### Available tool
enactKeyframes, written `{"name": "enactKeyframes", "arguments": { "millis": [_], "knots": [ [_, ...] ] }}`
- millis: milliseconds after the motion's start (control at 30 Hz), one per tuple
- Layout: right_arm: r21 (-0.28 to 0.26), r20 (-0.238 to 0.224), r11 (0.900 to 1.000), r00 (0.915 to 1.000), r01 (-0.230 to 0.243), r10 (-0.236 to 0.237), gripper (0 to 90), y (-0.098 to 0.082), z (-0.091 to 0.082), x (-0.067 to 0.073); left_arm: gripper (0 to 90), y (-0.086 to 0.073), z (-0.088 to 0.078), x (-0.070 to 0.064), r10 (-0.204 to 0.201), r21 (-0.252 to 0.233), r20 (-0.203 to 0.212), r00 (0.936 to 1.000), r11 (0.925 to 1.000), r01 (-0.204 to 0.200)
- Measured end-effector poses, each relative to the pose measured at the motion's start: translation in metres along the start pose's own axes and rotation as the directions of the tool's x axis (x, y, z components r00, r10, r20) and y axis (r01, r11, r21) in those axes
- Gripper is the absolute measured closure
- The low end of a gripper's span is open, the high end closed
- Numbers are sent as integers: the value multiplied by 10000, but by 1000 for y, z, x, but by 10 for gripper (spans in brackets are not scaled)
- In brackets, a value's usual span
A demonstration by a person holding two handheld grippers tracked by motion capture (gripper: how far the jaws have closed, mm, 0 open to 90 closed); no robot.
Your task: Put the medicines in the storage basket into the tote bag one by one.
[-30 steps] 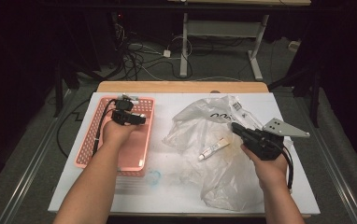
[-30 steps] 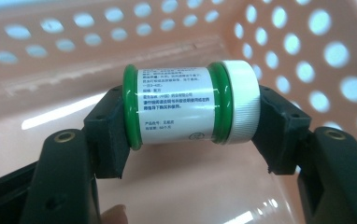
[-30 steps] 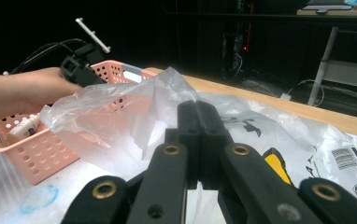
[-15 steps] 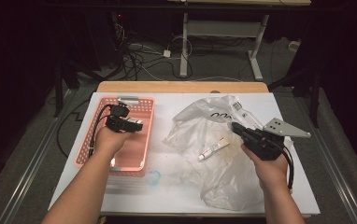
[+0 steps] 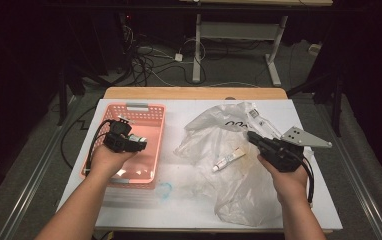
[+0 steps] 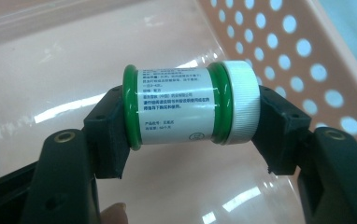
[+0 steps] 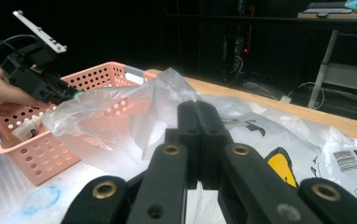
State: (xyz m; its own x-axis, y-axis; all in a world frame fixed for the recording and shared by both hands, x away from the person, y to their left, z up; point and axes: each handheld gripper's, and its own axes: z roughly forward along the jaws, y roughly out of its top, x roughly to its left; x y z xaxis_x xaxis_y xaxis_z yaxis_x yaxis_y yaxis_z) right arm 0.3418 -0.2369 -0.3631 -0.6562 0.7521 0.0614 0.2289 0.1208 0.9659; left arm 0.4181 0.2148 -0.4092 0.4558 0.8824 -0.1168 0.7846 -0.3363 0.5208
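Tongs [image 6: 186, 140] clamp cylindrical green bottle [image 6: 176, 105], ribbed white cap.

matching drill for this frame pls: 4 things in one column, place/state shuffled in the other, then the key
Things:
1. green-and-white bottle
2. pink basket
3. small white tube
4. right tool

Place or state:
A. lying on the crumpled clear plastic bag
B. jaws shut with nothing between them, at the bag
C. clamped end to end between the pads of the left tool
D. sitting on the left part of the white table

Pairs: 1-C, 2-D, 3-A, 4-B
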Motion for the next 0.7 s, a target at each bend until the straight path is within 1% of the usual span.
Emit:
{"name": "enactKeyframes", "arguments": {
  "millis": [100,200,300,400,533,633,700],
  "knots": [
    [25,-24,10000,10000,17,-17,900,0,0,0,354,-6,-7,-3,70,-152,100,9999,9999,-69],
    [3,-3,10000,10000,-34,34,900,0,0,0,354,-12,-14,-7,263,-286,232,9994,9993,-257],
    [-28,-10,10000,10000,28,-28,900,0,-1,0,354,-20,-21,-11,448,-517,347,9984,9977,-430],
    [-28,0,10000,10000,-12,12,900,0,-1,0,353,-27,-28,-17,551,-720,496,9972,9961,-514],
    [37,-27,10000,10000,24,-24,900,0,0,1,353,-36,-36,-27,835,-917,660,9943,9928,-773],
    [45,-26,10000,10000,24,-24,900,0,1,2,354,-40,-42,-38,1162,-1121,701,9907,9878,-1080],
    [51,-28,10000,10000,-33,33,900,-1,1,2,354,-40,-46,-45,1351,-1239,826,9874,9845,-1243]
  ]
}}
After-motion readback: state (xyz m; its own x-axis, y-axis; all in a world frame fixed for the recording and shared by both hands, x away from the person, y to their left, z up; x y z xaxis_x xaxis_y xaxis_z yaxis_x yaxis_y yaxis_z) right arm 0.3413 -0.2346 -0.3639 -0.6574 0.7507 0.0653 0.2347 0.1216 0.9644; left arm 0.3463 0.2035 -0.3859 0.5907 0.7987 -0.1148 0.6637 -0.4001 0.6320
